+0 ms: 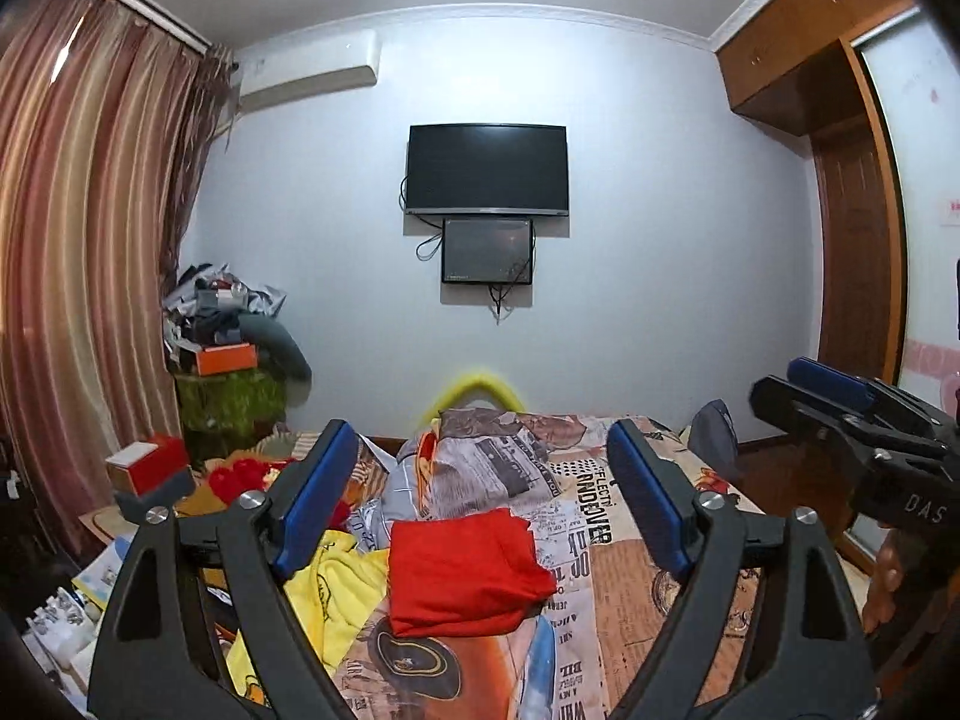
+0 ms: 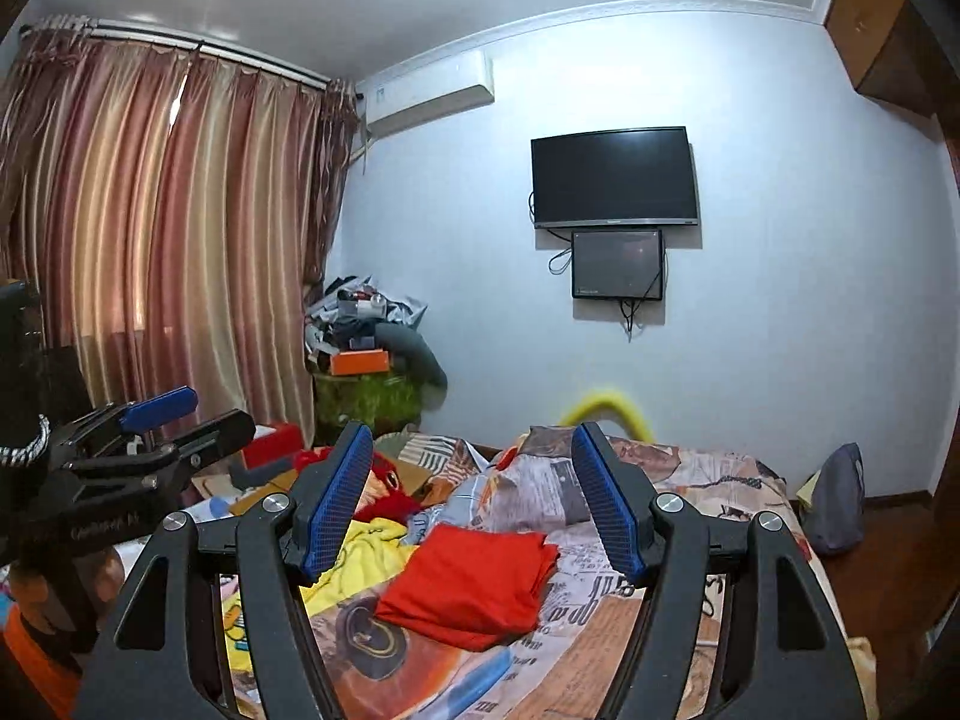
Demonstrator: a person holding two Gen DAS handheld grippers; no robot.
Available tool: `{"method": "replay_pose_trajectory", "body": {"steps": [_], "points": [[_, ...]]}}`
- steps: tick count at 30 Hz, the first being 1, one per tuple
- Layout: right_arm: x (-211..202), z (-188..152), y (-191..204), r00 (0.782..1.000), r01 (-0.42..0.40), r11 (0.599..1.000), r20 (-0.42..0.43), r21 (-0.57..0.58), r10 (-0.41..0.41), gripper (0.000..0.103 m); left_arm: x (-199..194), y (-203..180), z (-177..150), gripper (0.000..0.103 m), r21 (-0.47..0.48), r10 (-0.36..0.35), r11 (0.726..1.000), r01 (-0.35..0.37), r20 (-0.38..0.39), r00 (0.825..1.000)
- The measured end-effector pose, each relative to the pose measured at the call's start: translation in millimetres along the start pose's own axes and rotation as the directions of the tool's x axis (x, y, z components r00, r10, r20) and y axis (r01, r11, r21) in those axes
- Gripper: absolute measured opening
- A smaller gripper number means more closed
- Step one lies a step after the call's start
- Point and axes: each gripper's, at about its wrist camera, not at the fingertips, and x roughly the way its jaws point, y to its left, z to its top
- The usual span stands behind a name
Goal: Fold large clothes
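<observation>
A folded red garment (image 1: 465,576) (image 2: 474,585) lies flat on the printed bed cover (image 1: 606,588) (image 2: 606,618). A crumpled yellow garment (image 1: 339,594) (image 2: 354,558) lies just left of it. My left gripper (image 1: 483,504) is held level above the bed, open, with nothing between its blue pads. My right gripper (image 2: 471,501) hovers the same way, open and empty. Each gripper shows at the edge of the other's view: the right gripper (image 1: 840,402) at right, the left gripper (image 2: 174,420) at left.
More red clothing (image 1: 246,474) and a rumpled quilt (image 1: 498,456) lie further up the bed. A cluttered stand with an orange box (image 1: 225,358) is by the curtain (image 1: 78,276). A television (image 1: 487,169) hangs on the far wall. A grey bag (image 2: 837,498) sits at the bed's right.
</observation>
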Motion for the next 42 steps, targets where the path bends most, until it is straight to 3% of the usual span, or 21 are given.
{"method": "replay_pose_trajectory", "body": {"steps": [4,8,11,42], "points": [[3,-1,8,1.000,0.025,1.000,0.002,-0.016,-0.025,0.077,-6,-3,-6,0.101,-0.001,0.021,1.000,-0.021,0.002,1.000],[3,-1,10,0.999,0.037,0.999,-0.013,-0.002,-0.037,0.092,-8,-4,-9,0.103,0.002,0.041,0.999,-0.041,-0.008,0.999],[-1,-4,10,0.998,0.066,0.998,-0.016,-0.004,-0.066,0.097,-5,-2,-9,0.103,-0.010,0.039,0.999,-0.039,-0.023,0.999],[-10,-11,-5,0.993,0.093,0.995,-0.074,0.039,-0.090,0.099,5,-15,-24,0.103,-0.009,0.055,0.998,-0.056,-0.084,0.995]]}}
